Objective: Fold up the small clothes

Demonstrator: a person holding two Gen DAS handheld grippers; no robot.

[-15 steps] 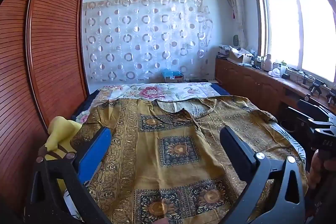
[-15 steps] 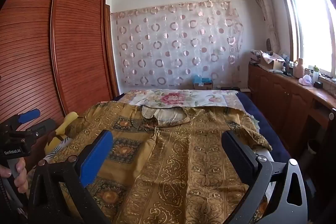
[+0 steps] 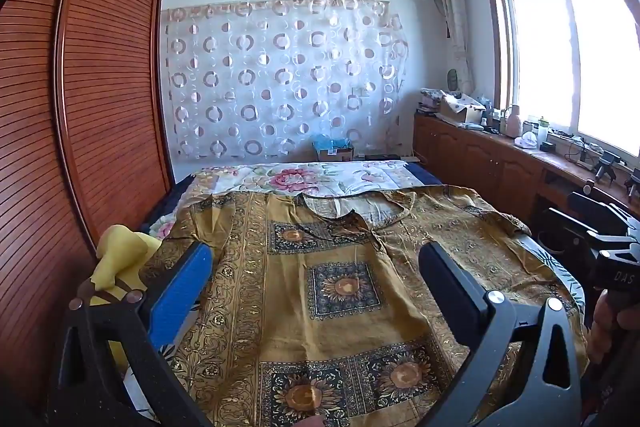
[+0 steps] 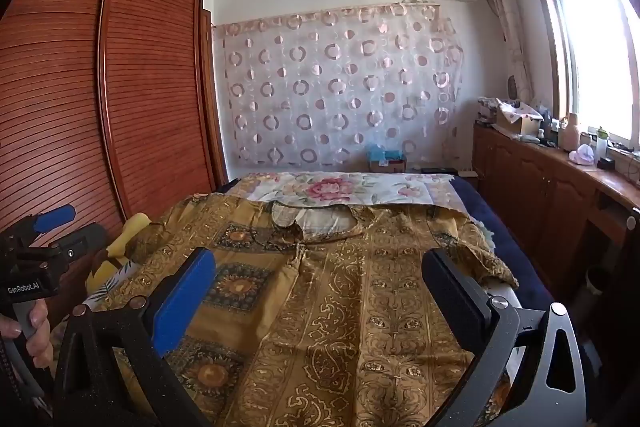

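A mustard-gold printed top (image 3: 344,291) (image 4: 344,287) lies spread flat on the bed, neckline toward the far end, sleeves out to both sides. My left gripper (image 3: 316,287) hovers above its near hem, open wide, nothing between the blue pad and the black pad. Over the garment's right half hangs my right gripper (image 4: 320,291), equally open and empty. The right gripper also shows at the right edge of the left wrist view (image 3: 600,243); in the right wrist view the left gripper sits at the left edge (image 4: 44,231), held by a hand.
A floral sheet (image 3: 304,179) covers the far end of the bed. A yellow cloth (image 3: 120,259) sits at the bed's left edge against the slatted wooden wardrobe (image 3: 80,107). A low wooden cabinet (image 4: 540,183) with clutter runs under the window on the right.
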